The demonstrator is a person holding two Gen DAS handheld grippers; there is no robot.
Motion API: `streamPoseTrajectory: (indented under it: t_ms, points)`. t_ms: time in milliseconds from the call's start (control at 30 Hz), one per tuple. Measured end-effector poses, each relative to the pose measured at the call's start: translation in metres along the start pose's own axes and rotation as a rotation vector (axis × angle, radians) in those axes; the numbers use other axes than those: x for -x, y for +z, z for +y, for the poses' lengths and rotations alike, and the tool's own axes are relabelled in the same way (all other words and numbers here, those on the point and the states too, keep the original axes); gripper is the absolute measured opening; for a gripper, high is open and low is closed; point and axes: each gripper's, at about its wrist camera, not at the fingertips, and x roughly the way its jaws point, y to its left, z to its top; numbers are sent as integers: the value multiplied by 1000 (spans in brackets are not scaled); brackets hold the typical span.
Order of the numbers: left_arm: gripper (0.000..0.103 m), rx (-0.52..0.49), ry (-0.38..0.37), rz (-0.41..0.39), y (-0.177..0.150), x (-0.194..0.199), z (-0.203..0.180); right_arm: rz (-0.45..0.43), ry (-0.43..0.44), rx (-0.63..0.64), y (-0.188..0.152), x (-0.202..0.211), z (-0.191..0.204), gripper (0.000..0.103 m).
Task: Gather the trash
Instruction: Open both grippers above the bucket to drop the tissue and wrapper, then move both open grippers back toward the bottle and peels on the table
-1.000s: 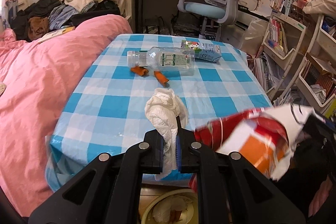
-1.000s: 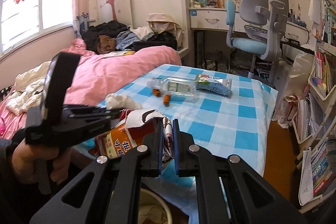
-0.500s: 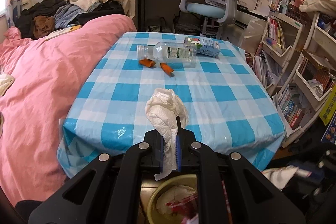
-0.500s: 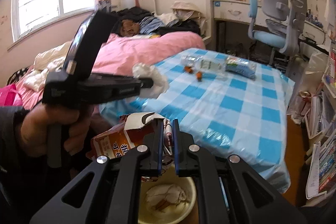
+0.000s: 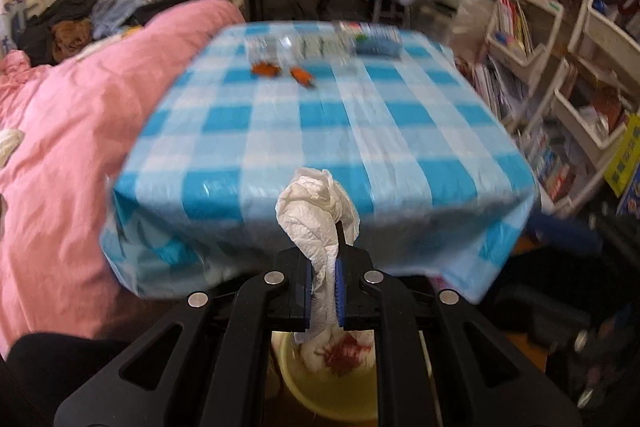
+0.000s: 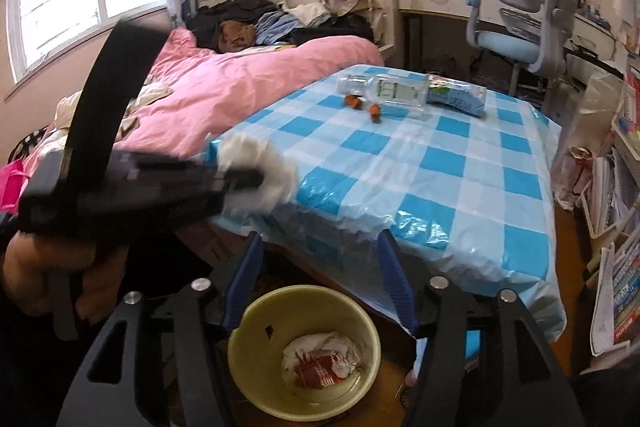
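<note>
**A:** What was each tool doing?

**B:** The right tool [image 6: 320,279] hung above a yellow bin [image 6: 244,379] on the floor, just in front of the tabletop [image 6: 460,187] edge. Its jaws had just been opening and stood wide apart with nothing between them. A red and white wrapper [image 6: 320,359] lay crumpled in the bottom of the bin, directly below that tool.

**A:** And the left one?

**B:** The left tool [image 5: 323,291] was clamped tight on a crumpled white tissue [image 5: 316,211], which stuck up above the blue pads and trailed down below them. In its own view the bin [image 5: 332,399] sat right beneath it, partly hidden. A hand [image 6: 48,275] gripped its handle, to the left of the bin.

**A:** What trash was left on the tabletop?

**B:** At the far end of the blue-checked tabletop lay a clear plastic bottle [image 6: 384,91] on its side. Two small orange scraps [image 6: 362,105] sat just in front of the bottle, and a blue and green packet [image 6: 456,97] lay touching its right end. All were well away from the bin.

**A:** Anything beside the tabletop?

**B:** A bed with a pink cover [image 6: 240,83] ran along its left side.
</note>
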Motion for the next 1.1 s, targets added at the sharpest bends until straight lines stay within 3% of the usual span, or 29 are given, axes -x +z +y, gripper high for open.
streamPoseTrajectory:
  t_ms: [67,133,200,233,333,367,433,633,767,1100]
  points:
    - [9,-16,-40,80,-10,-9,-4,-8,-22,-10,1,0,-4,69]
    - [14,-38,-125,248,-28,-29,-12,-9,-43,-31,1,0,-10,72]
    - [18,-63,-138,338,-41,-40,-18,-6,-58,-63,1,0,-16,74]
    - [21,-76,-125,332,-42,-39,-20,-5,-60,-74,2,0,-19,74]
    - [45,-67,-87,251,-34,-28,-16,-3,-65,-104,2,0,-26,75]
    - [49,-61,-57,205,-31,-23,-14,-2,-65,-106,2,-1,-27,75]
    - [49,-61,-11,151,-25,-17,-10,-2,-64,-104,2,-1,-27,76]
    - [51,-31,22,76,-15,-8,-3,5,-59,-87,1,-4,-22,79]
    - [64,-41,60,17,-12,0,-6,16,-71,-52,0,-6,-16,82]
    - [82,16,126,-69,1,6,3,53,-103,37,-3,-16,2,87]
